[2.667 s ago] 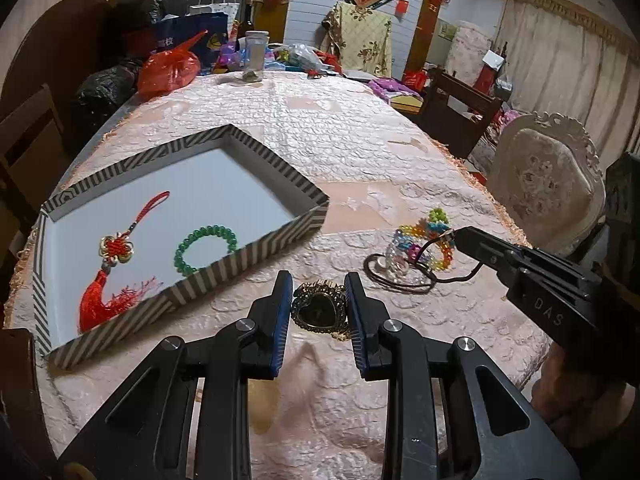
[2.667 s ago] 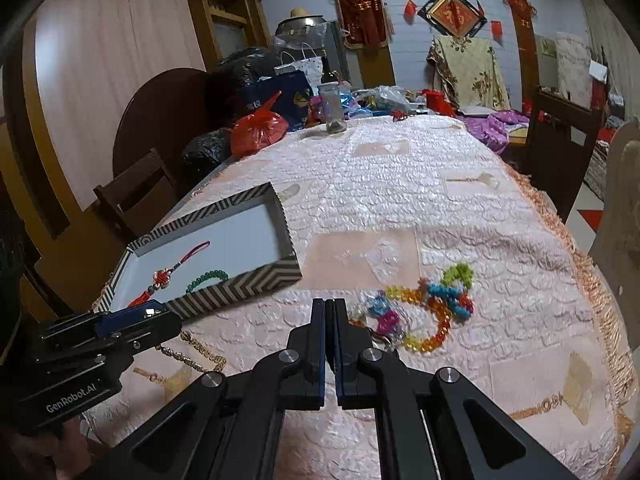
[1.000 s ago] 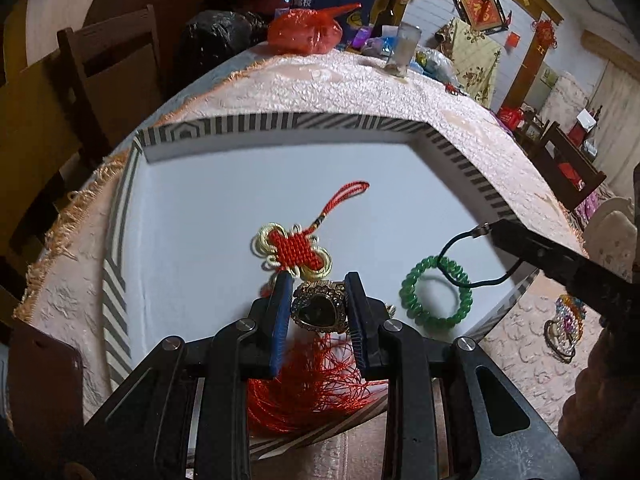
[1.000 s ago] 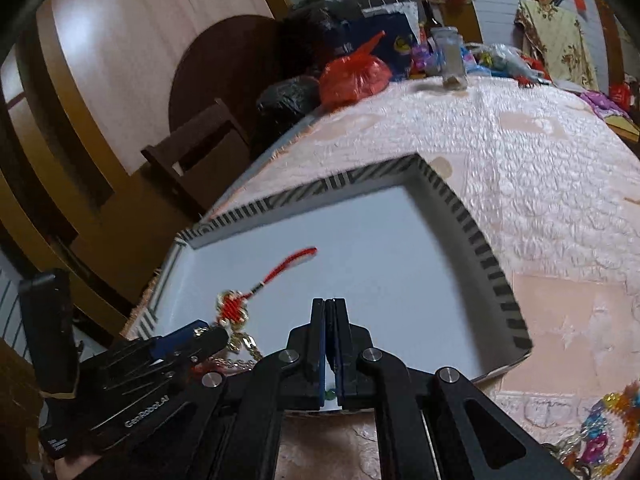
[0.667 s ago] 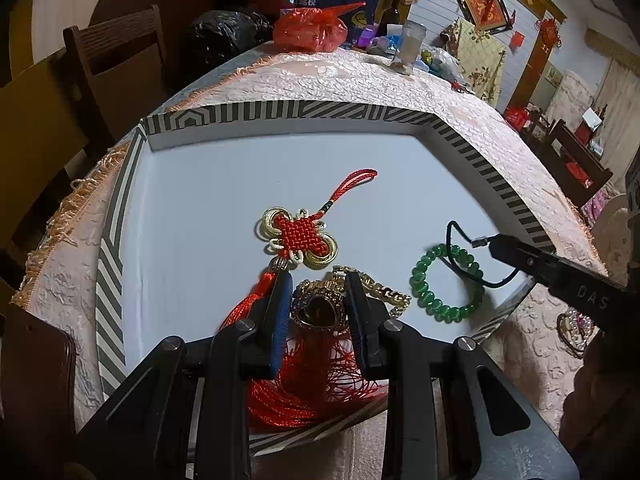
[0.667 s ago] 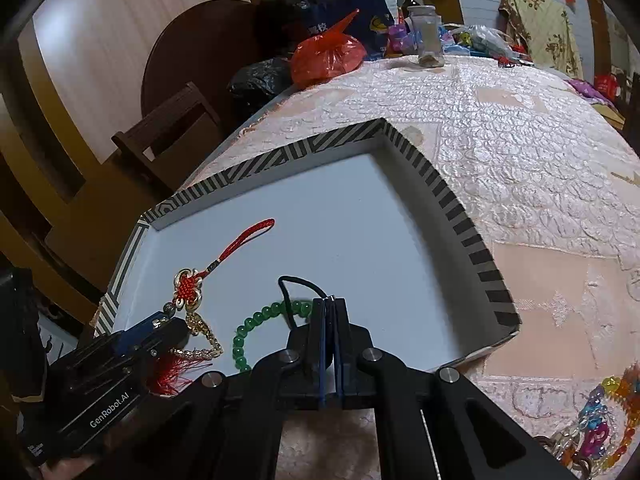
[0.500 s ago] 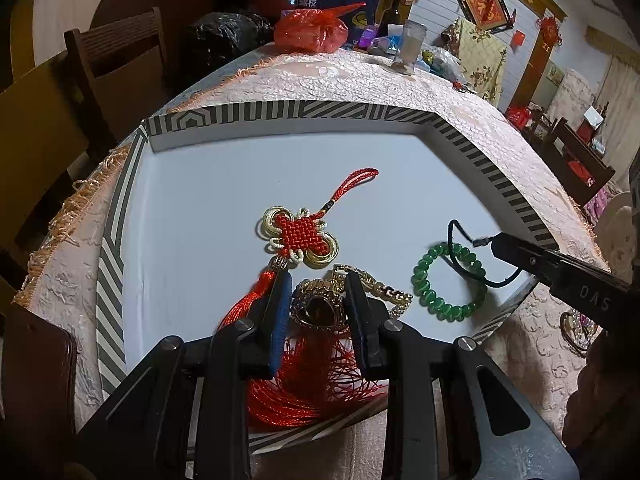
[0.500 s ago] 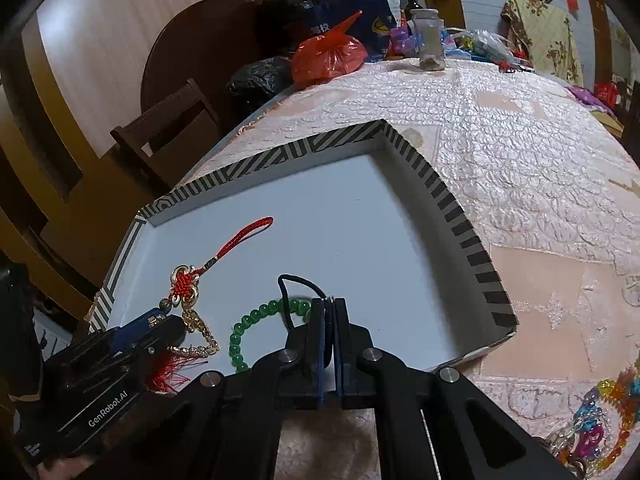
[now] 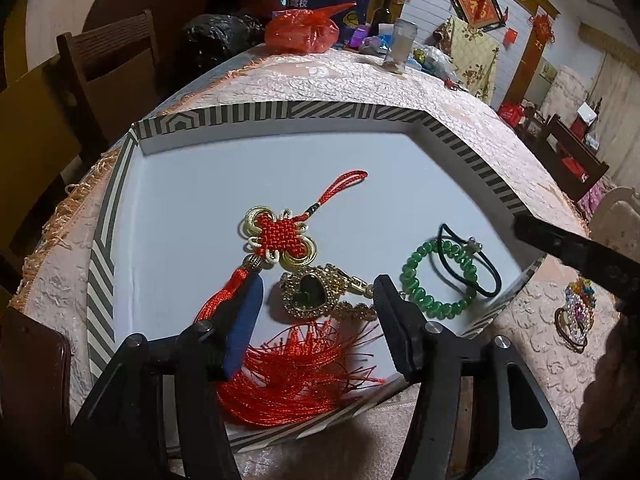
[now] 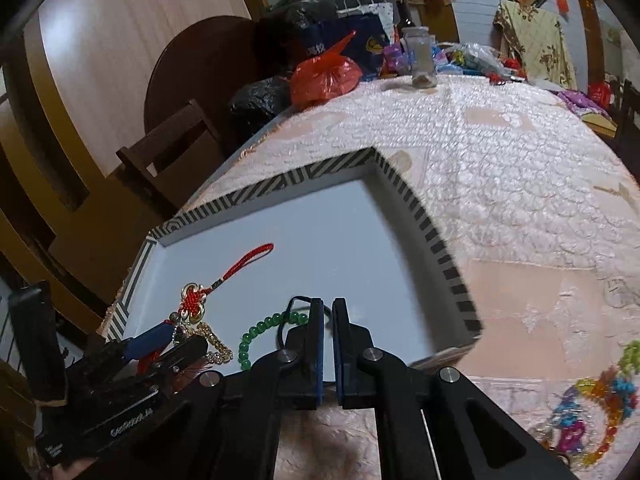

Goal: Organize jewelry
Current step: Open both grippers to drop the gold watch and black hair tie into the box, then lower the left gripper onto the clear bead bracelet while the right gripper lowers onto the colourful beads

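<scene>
**Now four pieces are lying in the striped tray**

Seen from the left wrist, one striped tray [image 9: 248, 114] is sitting on the pink tablecloth [image 9: 460, 96], and four pieces are resting inside it: one red knot tassel [image 9: 280, 236], one gold heart watch [image 9: 308, 294], one green bead bracelet [image 9: 436, 276] and one black cord [image 9: 480, 268] lying across that bracelet. The left gripper [image 9: 316, 312] is hanging over the watch with its jaws spread; they have just been opening, and the watch is lying between them, touched by neither pad. Half a second earlier the pads were pinching it. One colourful bead bracelet [image 9: 578, 308] is waiting outside the tray, on the cloth. The right gripper [image 9: 576, 256] is reaching in from the right edge.

From the right wrist, the same tray [image 10: 436, 248] is showing the tassel [image 10: 196, 300], the green bracelet [image 10: 260, 332] and the cord [image 10: 298, 300]. The right gripper [image 10: 328, 320] is showing closed jaws holding nothing; earlier the cord was hanging from its tip. The left gripper [image 10: 176, 340] is standing open beside the gold watch chain [image 10: 214, 344]. One bead bracelet [image 10: 592, 412] is lying on the cloth [image 10: 520, 168].
</scene>
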`<state>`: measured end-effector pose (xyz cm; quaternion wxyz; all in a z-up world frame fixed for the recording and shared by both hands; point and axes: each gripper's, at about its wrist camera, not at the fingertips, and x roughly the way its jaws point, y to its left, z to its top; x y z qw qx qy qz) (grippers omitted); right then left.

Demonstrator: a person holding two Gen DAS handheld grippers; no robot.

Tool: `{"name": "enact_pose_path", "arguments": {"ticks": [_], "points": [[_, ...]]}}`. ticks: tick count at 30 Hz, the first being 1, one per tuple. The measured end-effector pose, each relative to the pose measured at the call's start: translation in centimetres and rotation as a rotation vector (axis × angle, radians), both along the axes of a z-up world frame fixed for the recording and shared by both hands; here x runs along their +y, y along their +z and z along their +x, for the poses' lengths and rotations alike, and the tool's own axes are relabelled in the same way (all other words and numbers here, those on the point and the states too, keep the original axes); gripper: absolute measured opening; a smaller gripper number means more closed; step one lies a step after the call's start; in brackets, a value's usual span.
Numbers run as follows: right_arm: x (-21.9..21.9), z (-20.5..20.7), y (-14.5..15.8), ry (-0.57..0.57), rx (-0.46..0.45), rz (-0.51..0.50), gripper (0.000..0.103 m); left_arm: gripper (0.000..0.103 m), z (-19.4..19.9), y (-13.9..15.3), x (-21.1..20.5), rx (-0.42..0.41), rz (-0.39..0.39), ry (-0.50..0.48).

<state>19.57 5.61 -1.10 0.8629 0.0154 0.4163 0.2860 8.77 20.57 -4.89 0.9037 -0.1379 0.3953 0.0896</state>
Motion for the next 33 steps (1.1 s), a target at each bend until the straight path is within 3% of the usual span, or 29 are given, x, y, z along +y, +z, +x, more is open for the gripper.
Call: {"name": "enact_pose_path", "arguments": {"ticks": [8,12,16,21,26,33], "points": [[-4.4,-3.1,1.6,-0.018,-0.064,-0.029,0.006,0.057,-0.4,2.7,0.5,-0.055,0.016,0.043],[-7.4,-5.6,1.2,-0.077,-0.091,-0.041,0.022,0.057,-0.6,4.4,-1.6,-0.090,0.016,0.005],[-10.2,-7.4,0.2,-0.133,-0.082,-0.072,0.023,0.057,-0.7,5.1,-5.4,-0.107,0.025,-0.081],[-15.4,-8.2,0.0,-0.246,-0.076,-0.079,0.023,0.057,-0.3,4.0,-11.5,-0.081,0.024,-0.245],[-21.8,-8.0,-0.8,-0.416,-0.001,-0.069,0.023,0.058,0.1,2.1,-16.0,-0.041,0.044,-0.356],[-22.6,-6.3,-1.6,-0.326,0.013,-0.088,0.023,0.058,0.7,0.1,-16.3,0.006,0.022,-0.371]]}}
